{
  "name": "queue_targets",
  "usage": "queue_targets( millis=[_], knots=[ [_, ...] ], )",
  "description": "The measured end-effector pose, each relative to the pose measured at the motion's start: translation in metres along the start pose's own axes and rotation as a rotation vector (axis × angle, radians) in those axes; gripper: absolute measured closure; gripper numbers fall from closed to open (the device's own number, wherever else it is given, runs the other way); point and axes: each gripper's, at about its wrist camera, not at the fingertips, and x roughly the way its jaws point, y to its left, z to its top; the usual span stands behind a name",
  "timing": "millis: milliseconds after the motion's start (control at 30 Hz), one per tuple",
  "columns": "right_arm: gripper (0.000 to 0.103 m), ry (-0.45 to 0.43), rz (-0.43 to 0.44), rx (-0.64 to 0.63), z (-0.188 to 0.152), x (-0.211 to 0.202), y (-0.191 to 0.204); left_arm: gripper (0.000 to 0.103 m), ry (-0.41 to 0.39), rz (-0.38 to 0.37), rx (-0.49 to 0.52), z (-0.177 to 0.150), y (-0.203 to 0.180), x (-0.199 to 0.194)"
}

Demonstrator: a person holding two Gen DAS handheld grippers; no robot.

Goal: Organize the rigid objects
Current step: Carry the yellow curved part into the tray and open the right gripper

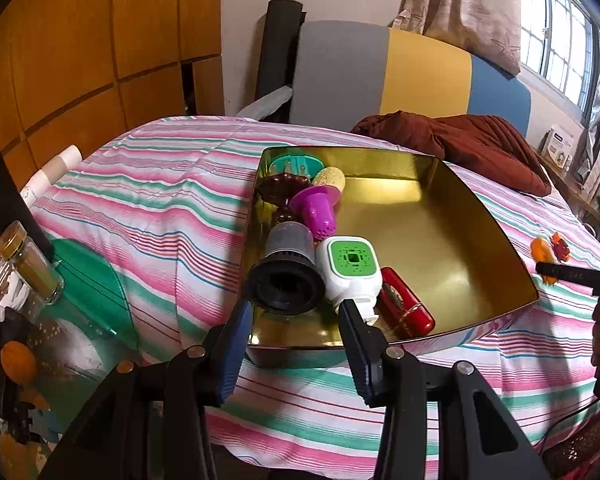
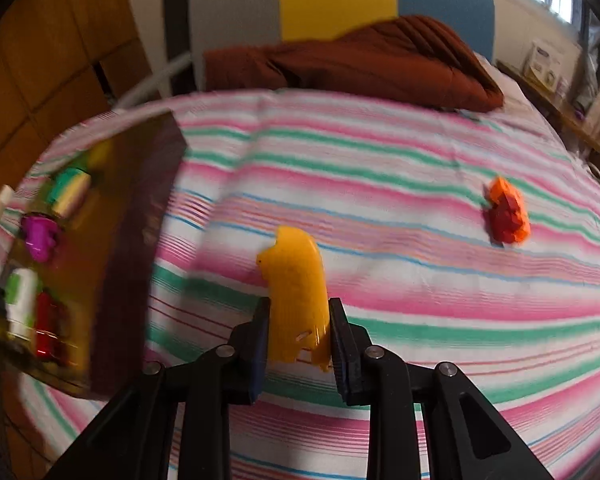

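Home bedroom: striped bedsheet (image 1: 148, 208), padded headboard (image 1: 420, 76), curtained window (image 1: 556, 40).

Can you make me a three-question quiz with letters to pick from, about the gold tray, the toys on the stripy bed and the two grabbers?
1. Where is the red and orange toy?
A. in the gold tray
B. on the stripy cover
C. on the brown blanket

2. What colour is the piece in the right gripper?
A. yellow
B. purple
C. white

3. How is the left gripper?
A. open, holding nothing
B. squeezing the red case
C. squeezing the white and green box

Answers: 1 B, it lies alone on the stripes. 2 A, the yellow piece sits between the pads. 3 A, its pads stand apart with nothing between them.
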Motion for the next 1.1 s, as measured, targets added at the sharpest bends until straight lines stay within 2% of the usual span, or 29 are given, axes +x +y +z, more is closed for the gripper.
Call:
queue_targets(
  millis=[233,367,500,600,900,1100],
  knots=[
    [0.076,-0.085,0.112,-0.093,0.019,-0.031,0.059,0.059,-0.003,0.013,-0.006,-0.001,0.006,0.001],
    [0.076,-0.083,0.215,-0.158,0.027,-0.039,0.105,0.059,0.007,0.018,-0.009,-0.002,0.009,0.003],
    [0.076,-0.026,0.288,-0.205,0.030,-0.029,0.143,0.059,0.006,0.010,-0.026,-0.003,0.014,0.004],
    [0.076,0.020,0.289,-0.236,0.033,-0.010,0.168,0.059,0.006,0.011,-0.028,-0.004,0.016,0.004],
    [0.076,0.151,0.311,-0.177,0.042,0.041,0.204,0.063,0.019,0.021,-0.062,-0.005,0.030,0.007],
    [0.075,0.179,0.301,-0.211,0.042,0.055,0.223,0.064,0.024,0.025,-0.064,-0.008,0.033,0.009]
  ],
)
